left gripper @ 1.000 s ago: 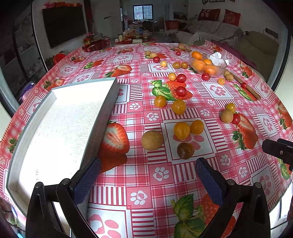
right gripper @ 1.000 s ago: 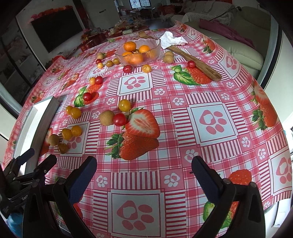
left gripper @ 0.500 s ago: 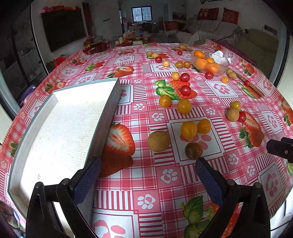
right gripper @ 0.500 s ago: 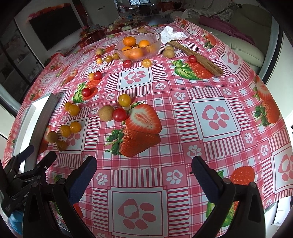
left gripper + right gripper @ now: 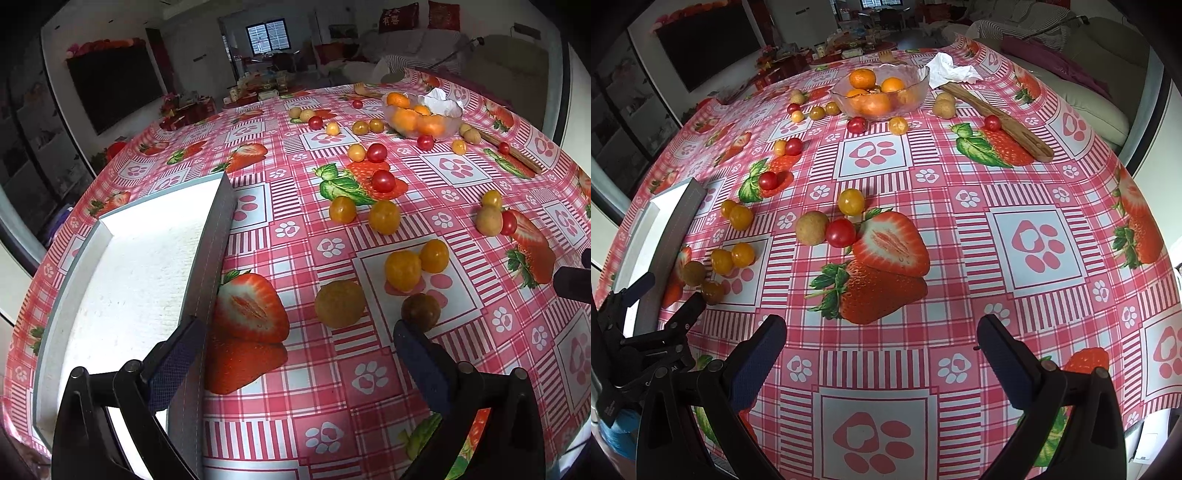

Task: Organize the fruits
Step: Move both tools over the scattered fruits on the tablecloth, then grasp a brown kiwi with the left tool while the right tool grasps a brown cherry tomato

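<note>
1. Your left gripper [image 5: 295, 354] hovers low over the table's near edge with its jaws wide and nothing between them; its left finger sits over the tray's grey right wall, its right finger just in front of a dark brown fruit [image 5: 420, 312].
2. Your right gripper [image 5: 882, 350] also has its jaws spread wide and empty, above bare tablecloth [image 5: 960, 295] near the table's right side.
3. The white tray [image 5: 122, 280] lies along the left edge, with nothing in it.
4. Just beyond the left gripper sit a tan round fruit [image 5: 340, 303] and 2 yellow tomatoes [image 5: 402, 270], close together.
5. Mid-table, loose red and yellow tomatoes [image 5: 383, 181] are scattered with gaps between.
6. Towards the far edge stands a glass bowl of oranges [image 5: 879, 92], with a wooden board [image 5: 1001, 122] and a crumpled tissue [image 5: 951, 72] to its right.
</note>
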### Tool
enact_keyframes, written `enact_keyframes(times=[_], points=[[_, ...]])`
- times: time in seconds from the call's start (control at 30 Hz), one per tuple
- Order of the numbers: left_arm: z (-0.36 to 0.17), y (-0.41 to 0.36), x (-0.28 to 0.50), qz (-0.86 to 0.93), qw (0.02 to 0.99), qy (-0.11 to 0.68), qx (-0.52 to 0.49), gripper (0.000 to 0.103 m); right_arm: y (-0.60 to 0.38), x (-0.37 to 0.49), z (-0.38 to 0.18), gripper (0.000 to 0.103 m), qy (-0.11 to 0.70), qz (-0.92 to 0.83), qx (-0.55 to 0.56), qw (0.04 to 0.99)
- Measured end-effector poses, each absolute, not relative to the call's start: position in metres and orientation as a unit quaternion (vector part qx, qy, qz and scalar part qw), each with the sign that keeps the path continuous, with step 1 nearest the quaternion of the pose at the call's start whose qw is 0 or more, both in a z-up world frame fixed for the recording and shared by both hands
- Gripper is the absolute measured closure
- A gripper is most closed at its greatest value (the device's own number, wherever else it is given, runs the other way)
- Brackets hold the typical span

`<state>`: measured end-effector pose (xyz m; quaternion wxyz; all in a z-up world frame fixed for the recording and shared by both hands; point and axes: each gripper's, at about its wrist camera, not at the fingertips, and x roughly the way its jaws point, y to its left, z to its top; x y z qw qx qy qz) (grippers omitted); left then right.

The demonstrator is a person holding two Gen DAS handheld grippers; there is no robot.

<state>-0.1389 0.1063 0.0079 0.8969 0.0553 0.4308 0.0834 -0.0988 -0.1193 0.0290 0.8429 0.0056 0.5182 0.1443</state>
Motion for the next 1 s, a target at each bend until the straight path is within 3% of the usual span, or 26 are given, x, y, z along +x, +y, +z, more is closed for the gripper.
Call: enact_keyframes(times=[0.13,0.3,0.37,0.43,0.5,0.53,0.57,0.63,0.67,1.0], points=[[0.005,0.102,-0.131,0.069,0.895,0.437,0.057,0.002,-0.111,-0.092,0.025,0.0,0.517,0.149,-0.006,0.843],[0.006,0.103,-0.123,0.05,0.893,0.446,0.025,0.017,-0.104,-0.077,0.022,0.002,0.507,0.149,-0.019,0.849],[0.006,0.103,-0.121,0.038,0.893,0.448,0.011,0.03,-0.1,-0.07,0.022,0.007,0.505,0.152,-0.02,0.85],[0.007,0.102,-0.119,0.025,0.892,0.451,0.001,0.048,-0.094,-0.064,0.021,0.024,0.504,0.158,-0.024,0.849],[0.008,0.098,-0.119,0.007,0.892,0.451,-0.004,0.065,-0.087,-0.061,0.019,0.031,0.502,0.164,-0.036,0.849],[0.009,0.095,-0.119,0.001,0.893,0.451,-0.002,0.073,-0.084,-0.061,0.019,0.04,0.497,0.165,-0.045,0.851],[0.009,0.093,-0.119,0.001,0.893,0.45,0.003,0.073,-0.08,-0.061,0.019,0.046,0.493,0.168,-0.053,0.852],[0.009,0.093,-0.12,0.001,0.893,0.449,-0.002,0.073,-0.077,-0.061,0.02,0.075,0.488,0.175,-0.056,0.853],[0.009,0.094,-0.121,0.001,0.893,0.449,-0.009,0.073,-0.077,-0.06,0.02,0.081,0.49,0.18,-0.051,0.851],[0.029,0.108,-0.143,0.003,0.901,0.433,-0.041,0.073,-0.091,-0.072,0.037,0.084,0.493,0.198,0.002,0.847]])
